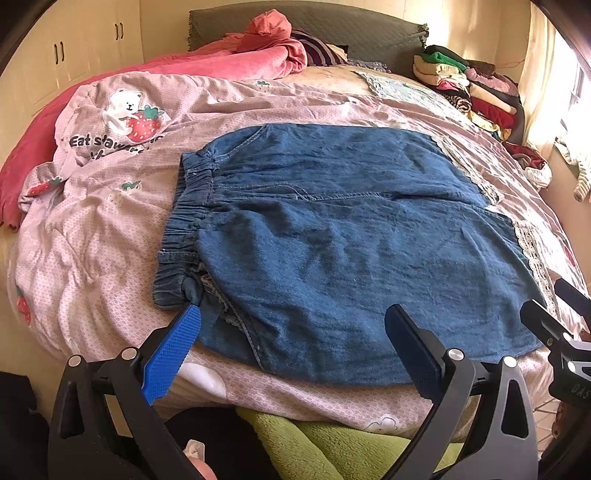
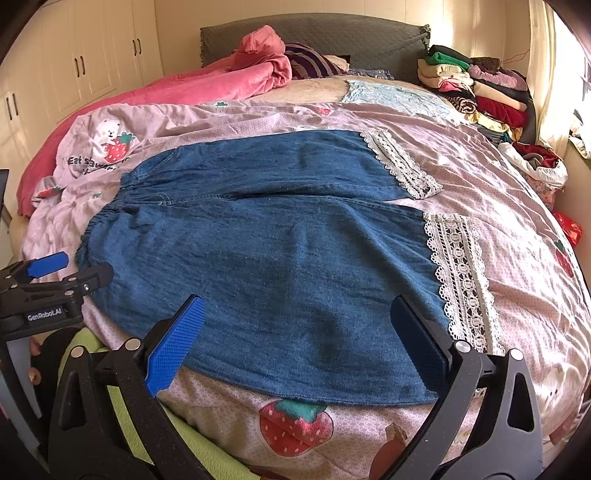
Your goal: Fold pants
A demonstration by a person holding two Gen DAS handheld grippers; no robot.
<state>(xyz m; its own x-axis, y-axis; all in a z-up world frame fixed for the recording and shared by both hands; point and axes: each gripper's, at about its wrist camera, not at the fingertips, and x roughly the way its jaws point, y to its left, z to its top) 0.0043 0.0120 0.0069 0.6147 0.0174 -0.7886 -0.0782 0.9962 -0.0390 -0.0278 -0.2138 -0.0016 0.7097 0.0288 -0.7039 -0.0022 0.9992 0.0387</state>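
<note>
Blue denim pants with white lace cuffs lie spread flat across the pink strawberry quilt, elastic waistband to the left, legs running right. The pants also show in the right wrist view. My left gripper is open and empty over the near edge by the waistband corner. My right gripper is open and empty over the near leg beside the cuff. The left gripper shows at the left edge of the right wrist view; the right gripper shows at the right edge of the left wrist view.
A pink blanket is bunched at the head of the bed by a grey headboard. A pile of folded clothes sits at the back right. A green towel hangs below the near bed edge. Cupboards line the left wall.
</note>
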